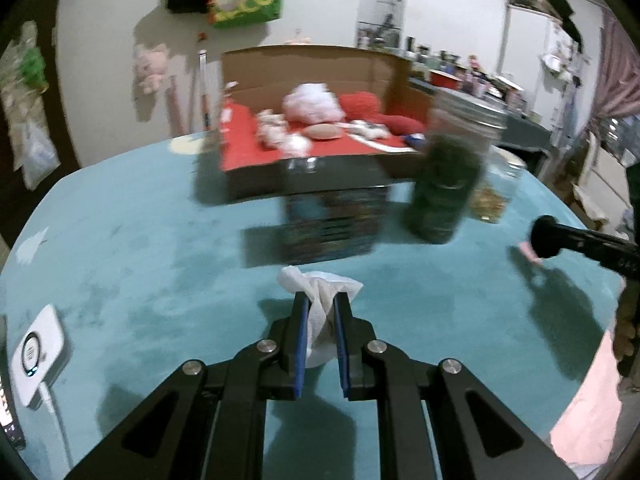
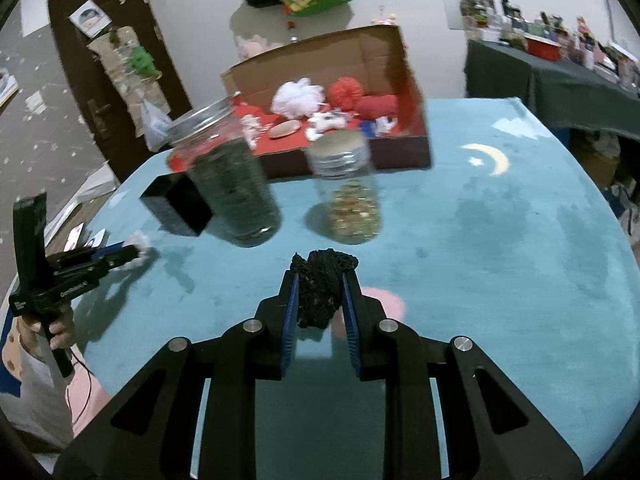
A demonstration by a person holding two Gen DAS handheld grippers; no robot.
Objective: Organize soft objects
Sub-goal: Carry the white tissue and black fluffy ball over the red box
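My left gripper [image 1: 321, 300] is shut on a crumpled white tissue [image 1: 320, 288], held above the teal table [image 1: 140, 248]. The right wrist view shows that same left gripper [image 2: 134, 254] at the far left, tissue at its tip. My right gripper [image 2: 320, 276] is shut on a black mesh scrubber [image 2: 322, 294]. Ahead stands an open cardboard box [image 1: 312, 68] with a red lining, holding soft items: a white puff [image 2: 298, 98], a red puff [image 2: 346, 90], small plush toys [image 1: 276, 132]. The right gripper's body [image 1: 560, 240] enters the left wrist view from the right.
Two glass jars stand before the box: a tall one with dark contents [image 2: 232, 184] and a shorter one with golden contents [image 2: 348, 196]. A black box [image 2: 176, 204] lies beside them. A white device with cable [image 1: 38, 356] sits at the table's left edge.
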